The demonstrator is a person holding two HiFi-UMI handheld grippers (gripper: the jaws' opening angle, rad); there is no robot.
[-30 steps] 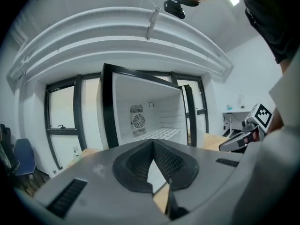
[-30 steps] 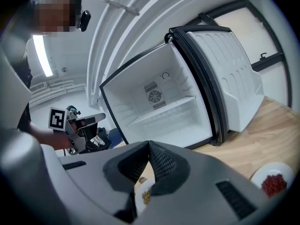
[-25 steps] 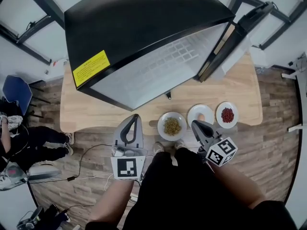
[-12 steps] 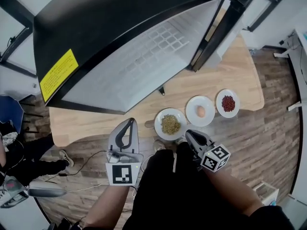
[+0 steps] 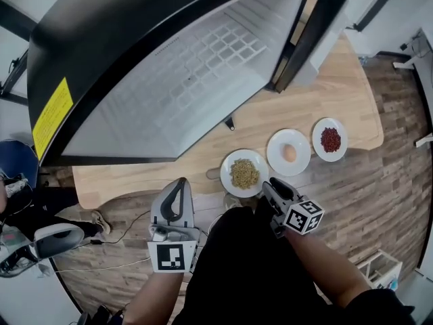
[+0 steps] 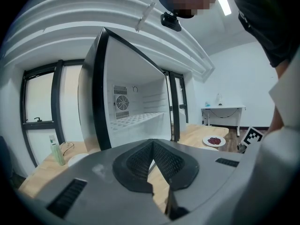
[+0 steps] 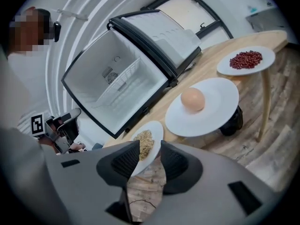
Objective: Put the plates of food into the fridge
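The step in hand is the first pick-up: all 3 plates sit on the worktop in front of the open fridge. The right tool has just been opening its jaws, which stand moderately apart with the near rim of the plate of grains between them, not yet pinched. The left tool is closed and empty. Next, the right tool likely needs to close on that rim and lift level. Compared with 1 second ago, both tools sit lower, and the right one has shifted from the plate with an egg towards the grains; the plate of red beans is untouched.
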